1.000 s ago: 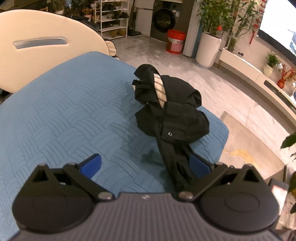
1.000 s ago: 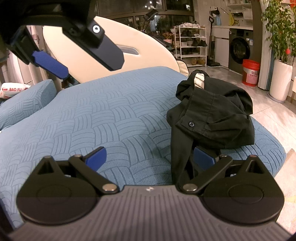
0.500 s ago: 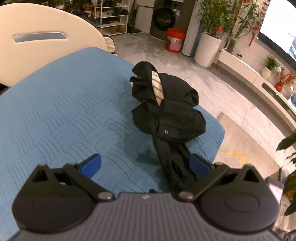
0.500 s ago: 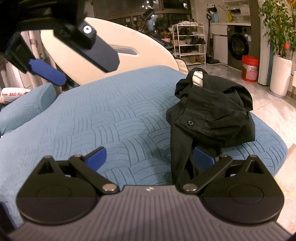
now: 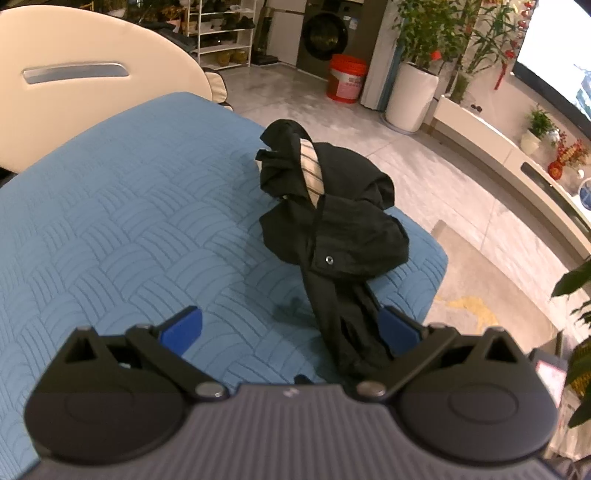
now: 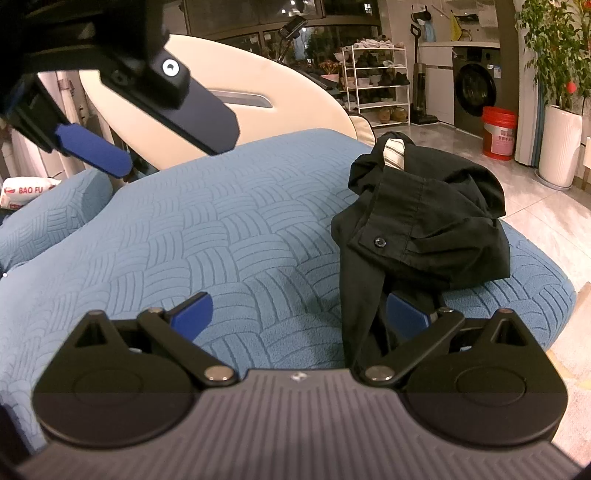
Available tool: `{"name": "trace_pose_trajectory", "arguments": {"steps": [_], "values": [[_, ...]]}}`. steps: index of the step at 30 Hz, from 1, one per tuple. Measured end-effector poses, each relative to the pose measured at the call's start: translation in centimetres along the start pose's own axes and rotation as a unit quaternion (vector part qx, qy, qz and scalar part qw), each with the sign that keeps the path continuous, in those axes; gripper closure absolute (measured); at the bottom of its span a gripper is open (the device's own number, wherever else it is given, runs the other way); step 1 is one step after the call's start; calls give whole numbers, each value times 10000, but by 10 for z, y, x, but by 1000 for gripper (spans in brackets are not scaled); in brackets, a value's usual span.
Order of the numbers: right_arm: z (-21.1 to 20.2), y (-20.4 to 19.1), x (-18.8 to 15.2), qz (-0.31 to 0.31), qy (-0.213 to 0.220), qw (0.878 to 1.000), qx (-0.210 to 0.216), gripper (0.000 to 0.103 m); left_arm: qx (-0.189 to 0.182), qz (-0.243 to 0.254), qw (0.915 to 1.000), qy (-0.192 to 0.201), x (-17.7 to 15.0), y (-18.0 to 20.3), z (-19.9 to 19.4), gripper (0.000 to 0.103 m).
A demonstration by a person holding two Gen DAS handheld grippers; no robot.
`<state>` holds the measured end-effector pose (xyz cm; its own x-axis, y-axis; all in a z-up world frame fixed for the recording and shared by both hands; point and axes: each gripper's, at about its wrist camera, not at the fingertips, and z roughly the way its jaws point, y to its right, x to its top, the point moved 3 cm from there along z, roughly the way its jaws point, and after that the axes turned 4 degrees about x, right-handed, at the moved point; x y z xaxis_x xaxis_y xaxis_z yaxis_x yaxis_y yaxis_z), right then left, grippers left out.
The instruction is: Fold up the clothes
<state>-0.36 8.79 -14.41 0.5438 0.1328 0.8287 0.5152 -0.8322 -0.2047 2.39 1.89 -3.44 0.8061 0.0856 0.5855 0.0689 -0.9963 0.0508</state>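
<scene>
Garment [image 5: 332, 229] end behind tongs [image 5: 291, 328]

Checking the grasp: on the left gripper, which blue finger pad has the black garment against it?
The right-hand pad: a strand of the black garment lies across its inner edge. The left-hand pad is apart from it, over bare blue cushion.

Orange bucket [image 5: 347, 77] beside washing machine [image 5: 325, 35]

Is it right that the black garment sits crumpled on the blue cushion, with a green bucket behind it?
No, the bucket is orange, as the left wrist view shows. The black garment does sit crumpled on the blue cushion.
</scene>
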Motion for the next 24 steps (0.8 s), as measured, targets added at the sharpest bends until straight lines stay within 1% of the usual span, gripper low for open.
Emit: {"name": "trace_pose_trajectory", "arguments": {"steps": [3,5,9,14,17,18,19,21,22,24], "values": [[-2,-4,-1,6,-2,10000,-1,0,-2,-2,10000,-3,1,1,0,0],[2,9,2,0,3,10000,12,0,-2,-5,10000,-2,1,1,0,0],[2,9,2,-4,19,10000,-19,0,3,-70,10000,0,-1,-3,1,0],[5,5,2,-145,23,9996,-222,0,126,-358,9993,-22,-9,-20,8,0],[6,1,3,-304,66,9976,-626,0,182,-595,9980,-93,-18,-32,13,0],[8,0,4,-364,60,9958,-843,0,234,-703,9970,-243,-24,-39,18,0],[11,-2,6,-467,43,9927,-1111,0,278,-744,9965,-276,-27,-43,19,0],[24,-5,10,-680,-98,9846,-1607,0,368,-825,9953,-343,-32,-49,19,0],[31,-5,13,-745,-192,9814,-1760,0,412,-865,9947,-377,-34,-53,20,0],[51,-3,16,-840,-470,9773,-1886,0,474,-922,9938,-397,-36,-60,20,0]]}}
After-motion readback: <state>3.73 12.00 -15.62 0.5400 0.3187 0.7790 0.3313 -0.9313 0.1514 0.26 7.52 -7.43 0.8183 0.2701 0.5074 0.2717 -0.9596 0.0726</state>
